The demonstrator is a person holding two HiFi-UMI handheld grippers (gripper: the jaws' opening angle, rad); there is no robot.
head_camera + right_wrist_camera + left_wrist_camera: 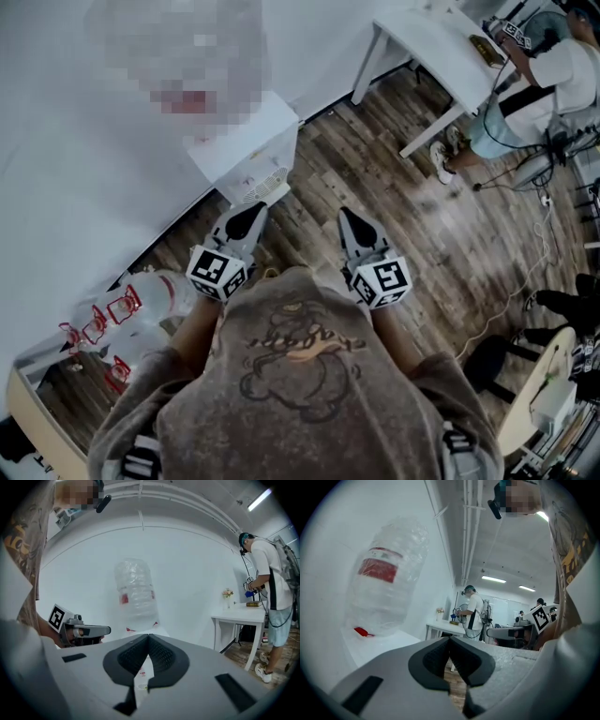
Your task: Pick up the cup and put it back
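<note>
Nearest, the head view is filled along its lower edge by the wearer's grey printed T-shirt (300, 375), by which both forearms are largely hidden. The left hand-held gripper (272, 197) (450, 644) is seen with its dark ribbed pads pressed together on nothing, and the right hand-held gripper (345, 216) (149, 641) is likewise closed and empty. The cup can be made out in no view. Just beyond the left tip a white box-shaped water dispenser (246, 155) is set against the white wall, its top covered by a mosaic patch. It is topped by a clear crinkled plastic water bottle (136, 590) (386, 573) whose red label is too blurred to be read. Spare clear red-labelled bottles (141, 300) are cut off at the lower left. Dark wooden plank floor (422, 216) is shown between the dispenser and a far white tabletop (441, 42), beside which a person in a white shirt (562, 75) is standing.
</note>
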